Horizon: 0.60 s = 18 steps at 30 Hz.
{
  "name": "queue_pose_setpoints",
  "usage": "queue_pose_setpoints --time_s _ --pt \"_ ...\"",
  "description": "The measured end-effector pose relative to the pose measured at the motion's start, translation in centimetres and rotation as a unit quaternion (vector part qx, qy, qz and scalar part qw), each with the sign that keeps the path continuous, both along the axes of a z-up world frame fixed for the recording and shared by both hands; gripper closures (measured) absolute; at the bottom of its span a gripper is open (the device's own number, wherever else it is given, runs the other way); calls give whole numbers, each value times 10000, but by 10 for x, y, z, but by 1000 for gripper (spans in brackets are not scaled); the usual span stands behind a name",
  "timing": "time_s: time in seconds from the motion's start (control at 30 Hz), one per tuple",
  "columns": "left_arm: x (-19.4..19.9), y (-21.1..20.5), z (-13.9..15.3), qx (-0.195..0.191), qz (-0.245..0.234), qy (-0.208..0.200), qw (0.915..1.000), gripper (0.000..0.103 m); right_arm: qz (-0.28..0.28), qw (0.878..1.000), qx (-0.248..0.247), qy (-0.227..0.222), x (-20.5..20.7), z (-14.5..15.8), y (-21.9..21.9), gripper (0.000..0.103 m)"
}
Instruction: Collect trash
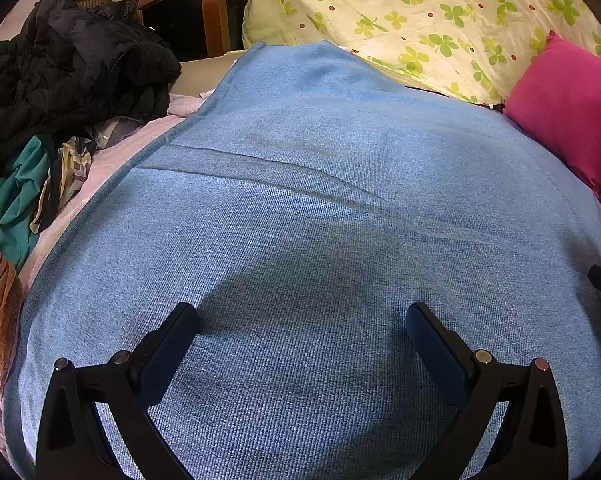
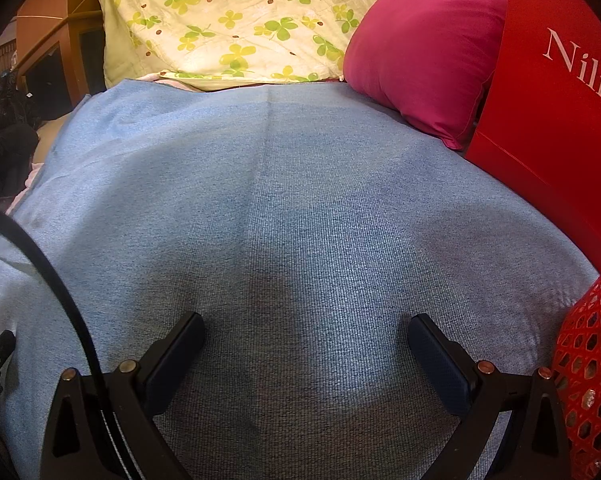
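Left wrist view: left gripper (image 1: 302,320) low over a blue blanket (image 1: 320,200), jaws spread wide, nothing between them. Black jacket (image 1: 68,64) heaped at far left, teal cloth (image 1: 8,200) and a patterned garment (image 1: 70,172) just below it. Clover-print quilt (image 1: 420,20) across the far side, pink pillow (image 1: 568,108) at right, touching the blanket's edge. Wooden cabinet (image 1: 208,12) behind the jacket.

Right wrist view: right gripper (image 2: 306,330) likewise low above the blue blanket (image 2: 300,200), jaws wide apart and empty. Red paper bag (image 2: 548,128) with white lettering upright at far right, just beside the pink pillow (image 2: 424,52). Red mesh basket (image 2: 592,360) at near right, against the blanket's edge; through the holes, small pale bits inside, too unclear to name. Black cable (image 2: 56,280) curving across the near left. Clover-print quilt (image 2: 228,20) along the far side.

No loose trash visible on the blanket in either view.
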State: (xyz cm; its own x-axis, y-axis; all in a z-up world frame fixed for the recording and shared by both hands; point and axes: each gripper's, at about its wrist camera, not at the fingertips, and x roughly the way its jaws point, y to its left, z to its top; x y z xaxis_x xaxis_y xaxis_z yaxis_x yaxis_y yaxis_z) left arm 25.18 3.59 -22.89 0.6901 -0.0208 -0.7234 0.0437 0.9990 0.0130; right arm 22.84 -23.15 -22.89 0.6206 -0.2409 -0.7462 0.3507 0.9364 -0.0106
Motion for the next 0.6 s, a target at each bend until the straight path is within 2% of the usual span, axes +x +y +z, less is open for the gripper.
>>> queue_pose_setpoints --time_s 0.6 --pt "-2 -1 0 -16 12 -27 10000 0 12 10000 2 -2 0 -1 0 0"
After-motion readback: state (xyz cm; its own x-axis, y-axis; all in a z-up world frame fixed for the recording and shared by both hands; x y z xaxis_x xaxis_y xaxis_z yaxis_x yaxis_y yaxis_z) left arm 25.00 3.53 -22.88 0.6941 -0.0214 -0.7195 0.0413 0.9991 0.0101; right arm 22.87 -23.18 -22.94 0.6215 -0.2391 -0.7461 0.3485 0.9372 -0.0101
